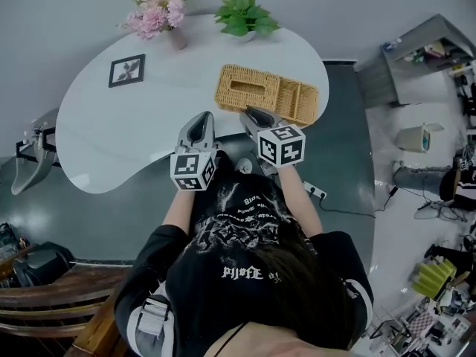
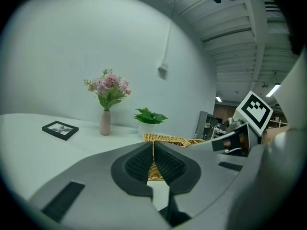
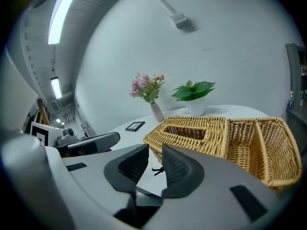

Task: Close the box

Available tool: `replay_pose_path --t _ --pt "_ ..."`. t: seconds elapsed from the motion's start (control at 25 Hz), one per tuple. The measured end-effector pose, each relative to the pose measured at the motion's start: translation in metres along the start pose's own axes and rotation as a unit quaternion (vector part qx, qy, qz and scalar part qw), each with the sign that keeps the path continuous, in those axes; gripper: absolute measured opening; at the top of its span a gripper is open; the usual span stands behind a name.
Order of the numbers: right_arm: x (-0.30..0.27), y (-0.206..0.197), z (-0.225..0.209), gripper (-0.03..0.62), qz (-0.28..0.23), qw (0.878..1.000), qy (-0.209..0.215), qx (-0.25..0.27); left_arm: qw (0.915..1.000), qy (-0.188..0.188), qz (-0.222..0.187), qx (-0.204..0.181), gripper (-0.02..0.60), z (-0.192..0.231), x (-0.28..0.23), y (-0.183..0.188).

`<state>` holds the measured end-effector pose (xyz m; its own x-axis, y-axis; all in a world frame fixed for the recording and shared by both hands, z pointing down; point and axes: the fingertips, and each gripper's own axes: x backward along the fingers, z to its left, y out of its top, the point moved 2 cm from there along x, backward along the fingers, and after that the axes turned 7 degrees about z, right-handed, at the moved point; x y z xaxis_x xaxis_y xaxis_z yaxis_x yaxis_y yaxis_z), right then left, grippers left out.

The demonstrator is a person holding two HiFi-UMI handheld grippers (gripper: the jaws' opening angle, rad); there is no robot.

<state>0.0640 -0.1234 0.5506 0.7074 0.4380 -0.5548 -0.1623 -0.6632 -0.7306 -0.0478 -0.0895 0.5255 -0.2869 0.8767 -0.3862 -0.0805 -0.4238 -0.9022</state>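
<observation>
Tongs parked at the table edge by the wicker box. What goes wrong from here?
1. The right tongs stand open and empty just short of the wicker box; a tip may snag in the weave or the top slot.
2. The box rests on the smooth white table; a push may slide it toward the potted plant.
3. The left tongs, shut, sit close beside the right; they may collide.

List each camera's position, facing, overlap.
Head view: on the person's head, steeply down at white table; shows hair, shirt, forearms, left gripper, right gripper.
Left gripper view: along its shut jaws toward wicker box; right gripper at right.
Right gripper view: along its open jaws at wicker box; left gripper at left.
Shared: all see wicker box, flower vase.
</observation>
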Motion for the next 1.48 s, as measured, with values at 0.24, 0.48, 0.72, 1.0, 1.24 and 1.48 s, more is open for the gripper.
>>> replay_pose_path --t 0.24,0.48,0.72,1.0,1.24,1.48 --pt "0.016 0.010 -0.015 0.089 -0.050 0.998 -0.042 -0.008 0.9999 -0.005 -0.012 -0.001 0.025 -0.005 0.002 0.007" --pt "0.032 0.018 -0.033 0.025 -0.090 0.990 -0.109 -0.013 0.9998 -0.006 -0.016 0.004 0.025 -0.005 0.000 0.008" --pt "0.035 0.020 -0.030 0.025 -0.101 0.987 -0.121 0.014 0.9997 -0.013 -0.023 0.002 0.025 -0.009 -0.001 0.011" --pt "0.033 0.022 -0.025 0.025 -0.106 0.986 -0.126 0.028 0.9996 -0.014 -0.026 -0.002 0.025 -0.005 -0.001 0.015" --pt "0.032 0.021 -0.025 0.025 -0.103 0.986 -0.129 0.031 0.9996 -0.014 -0.024 -0.001 0.025 -0.001 -0.002 0.014" --pt "0.032 0.022 -0.027 0.025 -0.098 0.986 -0.132 0.037 0.9996 -0.017 -0.023 -0.001 0.025 -0.003 -0.006 0.014"
